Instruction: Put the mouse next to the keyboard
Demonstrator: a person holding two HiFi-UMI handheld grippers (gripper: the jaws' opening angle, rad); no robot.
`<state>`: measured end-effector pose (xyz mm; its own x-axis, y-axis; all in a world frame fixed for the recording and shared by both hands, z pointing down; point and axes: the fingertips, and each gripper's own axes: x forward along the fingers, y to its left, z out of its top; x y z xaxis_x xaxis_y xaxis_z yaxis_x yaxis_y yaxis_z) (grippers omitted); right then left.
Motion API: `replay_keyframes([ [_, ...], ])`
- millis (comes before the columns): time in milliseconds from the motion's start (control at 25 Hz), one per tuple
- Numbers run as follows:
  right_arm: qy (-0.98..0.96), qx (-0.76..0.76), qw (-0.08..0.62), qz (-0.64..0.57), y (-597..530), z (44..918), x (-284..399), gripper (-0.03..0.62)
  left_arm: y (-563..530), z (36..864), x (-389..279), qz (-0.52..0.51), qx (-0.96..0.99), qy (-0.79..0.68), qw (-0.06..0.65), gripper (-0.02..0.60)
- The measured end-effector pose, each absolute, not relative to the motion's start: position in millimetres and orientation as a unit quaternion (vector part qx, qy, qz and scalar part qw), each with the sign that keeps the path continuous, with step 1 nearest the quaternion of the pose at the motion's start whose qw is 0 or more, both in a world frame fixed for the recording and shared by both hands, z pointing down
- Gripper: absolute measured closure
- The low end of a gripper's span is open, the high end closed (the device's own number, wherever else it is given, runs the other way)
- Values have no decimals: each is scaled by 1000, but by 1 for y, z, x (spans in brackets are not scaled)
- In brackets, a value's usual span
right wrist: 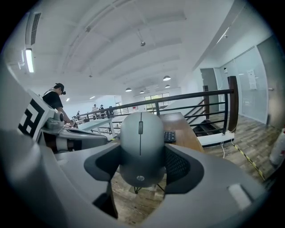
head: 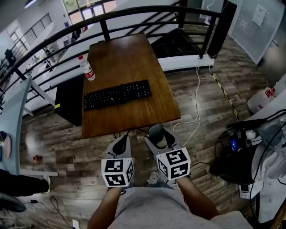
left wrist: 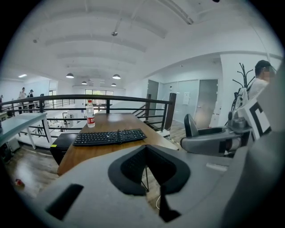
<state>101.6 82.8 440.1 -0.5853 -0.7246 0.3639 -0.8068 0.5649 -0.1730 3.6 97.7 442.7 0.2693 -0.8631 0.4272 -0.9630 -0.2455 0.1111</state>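
Observation:
A grey mouse (head: 156,132) (right wrist: 140,147) sits gripped between the black pads of my right gripper (head: 157,135) (right wrist: 141,156), held over the floor just short of the wooden table's (head: 127,53) near edge. The black keyboard (head: 117,94) (left wrist: 109,136) lies across the table's middle, and its right end (right wrist: 169,136) shows behind the mouse. My left gripper (head: 119,144) (left wrist: 146,149) hangs beside the right one. Its pad tips meet and hold nothing.
A water bottle (head: 87,68) (left wrist: 90,114) stands at the table's left edge behind the keyboard. A black railing (head: 147,11) runs behind the table. A black cabinet (head: 69,100) sits under its left side. A white cable (head: 196,103) trails on the floor at right.

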Motion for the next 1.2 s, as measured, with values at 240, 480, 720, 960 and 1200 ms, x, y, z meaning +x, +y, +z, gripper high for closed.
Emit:
replay_keyframes([
  [240, -882, 423, 128, 164, 72, 442, 101, 292, 87, 443, 3, 137, 767, -601, 180, 588],
  [480, -883, 419, 131, 167, 48, 448, 94, 292, 65, 449, -6, 135, 763, -605, 185, 588],
  [720, -881, 419, 141, 168, 7, 452, 79, 292, 23, 453, -21, 127, 763, -604, 193, 588],
  [960, -873, 429, 154, 171, -48, 457, 52, 293, -36, 458, -46, 122, 770, -592, 202, 588],
  [1200, -861, 443, 165, 185, -101, 461, 20, 293, -89, 462, -77, 130, 780, -574, 212, 588],
])
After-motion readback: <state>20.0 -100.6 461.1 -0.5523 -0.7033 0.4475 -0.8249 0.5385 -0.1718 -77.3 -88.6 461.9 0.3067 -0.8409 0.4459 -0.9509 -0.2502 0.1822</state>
